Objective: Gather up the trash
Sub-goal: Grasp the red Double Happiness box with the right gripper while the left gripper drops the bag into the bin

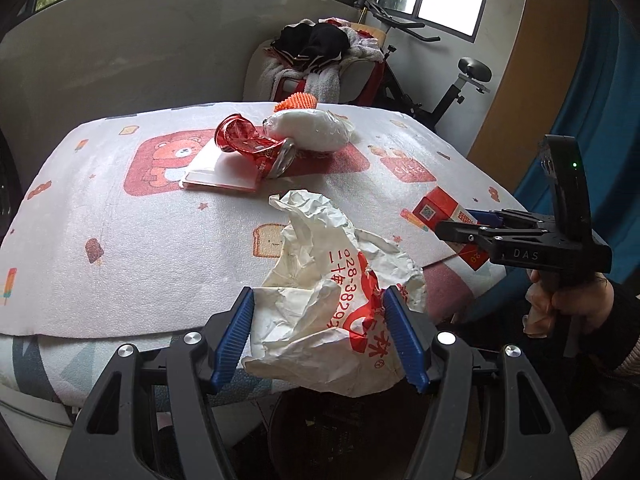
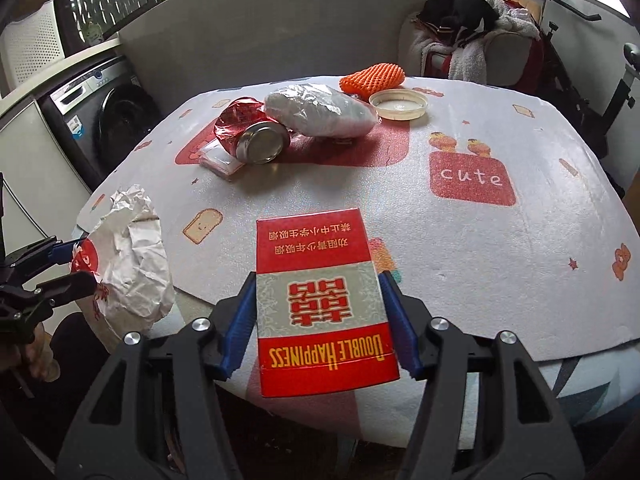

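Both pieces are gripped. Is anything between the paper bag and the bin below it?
Nothing visible. The left hand-held gripper holds the crumpled paper bag past the table edge, with the dark bin opening right beneath it. The right hand-held gripper holds the red cigarette box, off to the side.

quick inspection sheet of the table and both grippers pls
surface: table under a white cover with bear, toast and "cute" prints
job's things: crumpled paper bag between the left pads; red cigarette box between the right pads; crushed red can lying on a flat white packet; white plastic bundle; round lid; orange foam net
clutter: nothing seen beyond the trash
grippers: left gripper shut on the bag; right gripper shut on the box
cables: nothing seen
surroundings: washing machine, chair piled with clothes, exercise bike, dark bin below the table edge
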Tool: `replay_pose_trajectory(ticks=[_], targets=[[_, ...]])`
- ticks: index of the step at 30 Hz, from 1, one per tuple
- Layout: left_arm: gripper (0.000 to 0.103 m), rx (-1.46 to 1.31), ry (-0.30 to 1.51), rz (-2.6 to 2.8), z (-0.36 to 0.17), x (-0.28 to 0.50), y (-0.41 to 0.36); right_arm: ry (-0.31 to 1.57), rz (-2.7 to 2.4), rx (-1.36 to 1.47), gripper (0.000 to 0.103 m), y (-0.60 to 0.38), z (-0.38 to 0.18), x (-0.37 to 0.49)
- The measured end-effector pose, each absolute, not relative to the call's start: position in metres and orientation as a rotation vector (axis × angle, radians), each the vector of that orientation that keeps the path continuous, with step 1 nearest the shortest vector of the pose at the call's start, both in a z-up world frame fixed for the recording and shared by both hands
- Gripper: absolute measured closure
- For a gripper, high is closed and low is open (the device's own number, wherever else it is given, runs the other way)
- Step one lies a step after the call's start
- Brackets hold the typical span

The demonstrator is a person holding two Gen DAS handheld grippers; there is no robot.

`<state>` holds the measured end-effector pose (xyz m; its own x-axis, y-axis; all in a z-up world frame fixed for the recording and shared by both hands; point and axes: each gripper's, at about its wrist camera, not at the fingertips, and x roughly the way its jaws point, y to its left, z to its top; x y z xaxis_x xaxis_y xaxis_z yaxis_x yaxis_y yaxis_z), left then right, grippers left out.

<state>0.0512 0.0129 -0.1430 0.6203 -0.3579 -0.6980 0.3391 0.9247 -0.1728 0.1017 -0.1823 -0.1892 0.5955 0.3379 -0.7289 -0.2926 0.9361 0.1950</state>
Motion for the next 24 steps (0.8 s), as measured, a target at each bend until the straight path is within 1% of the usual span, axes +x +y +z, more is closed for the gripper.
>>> replay_pose_trajectory(ticks=[11,20,22,24], targets=[[0.039,0.032,0.833,-0.430,-0.157,0.007,0.010,0.790,0.358,0.032,0.043,-0.179,-0.184,0.048],[0.038,0.086,0.855,-0.459,-0.172,-0.008,-0.002,0.781,0.361,0.009,0.043,-0.176,-0.189,0.032],[0.037,0.095,0.856,-0.463,-0.173,-0.008,-0.004,0.776,0.360,0.009,0.043,-0.176,-0.187,0.031],[0.032,0.099,0.866,-0.463,-0.175,-0.007,-0.004,0.772,0.361,0.011,0.043,-0.176,-0.187,0.030]])
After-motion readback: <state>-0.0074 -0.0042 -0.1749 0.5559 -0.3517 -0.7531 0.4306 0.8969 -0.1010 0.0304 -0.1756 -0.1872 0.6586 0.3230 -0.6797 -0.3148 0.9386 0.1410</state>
